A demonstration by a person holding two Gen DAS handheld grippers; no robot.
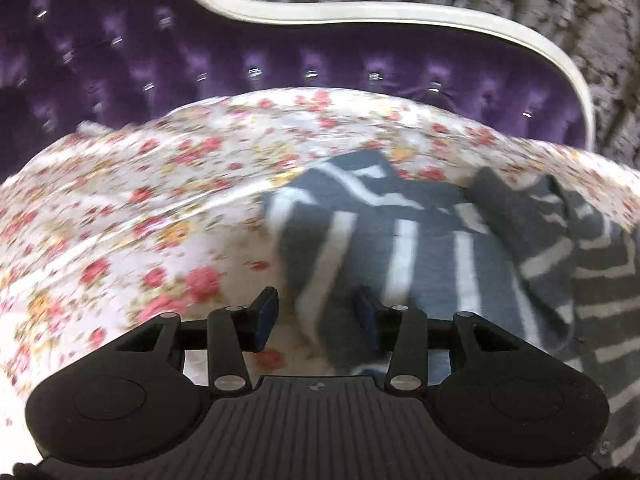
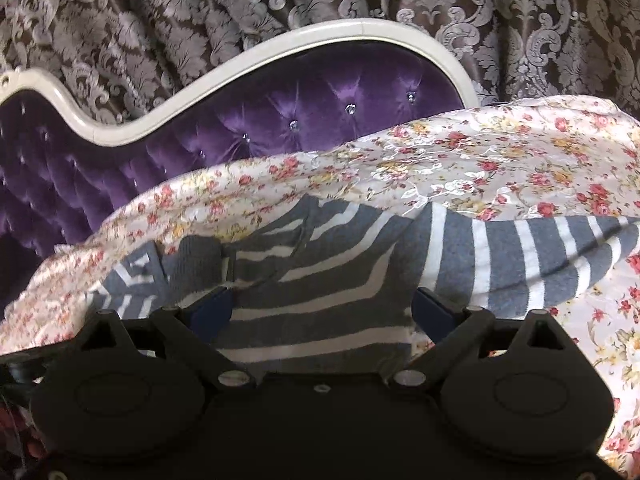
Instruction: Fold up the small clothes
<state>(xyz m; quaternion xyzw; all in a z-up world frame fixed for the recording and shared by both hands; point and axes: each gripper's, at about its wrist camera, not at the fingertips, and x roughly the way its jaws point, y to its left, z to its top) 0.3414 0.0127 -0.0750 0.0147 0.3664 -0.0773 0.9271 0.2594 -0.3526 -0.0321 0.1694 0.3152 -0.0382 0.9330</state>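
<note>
A small grey-blue garment with white stripes (image 1: 432, 240) lies crumpled on a floral bedspread (image 1: 160, 200). In the left wrist view it fills the right half, with a darker grey ribbed cuff (image 1: 500, 196) folded on top. My left gripper (image 1: 318, 316) is open just above the garment's left edge, and the cloth's edge shows between its blue pads without being pinched. In the right wrist view the same garment (image 2: 320, 280) lies in front of my right gripper (image 2: 322, 308). That gripper stands wide open over the striped cloth, its pads clear of it.
The floral bedspread (image 2: 480, 152) covers the whole working surface and bunches up at the right. Behind it rises a purple tufted headboard (image 2: 300, 120) with a white curved frame (image 1: 360, 16). A grey damask curtain (image 2: 160, 20) hangs beyond.
</note>
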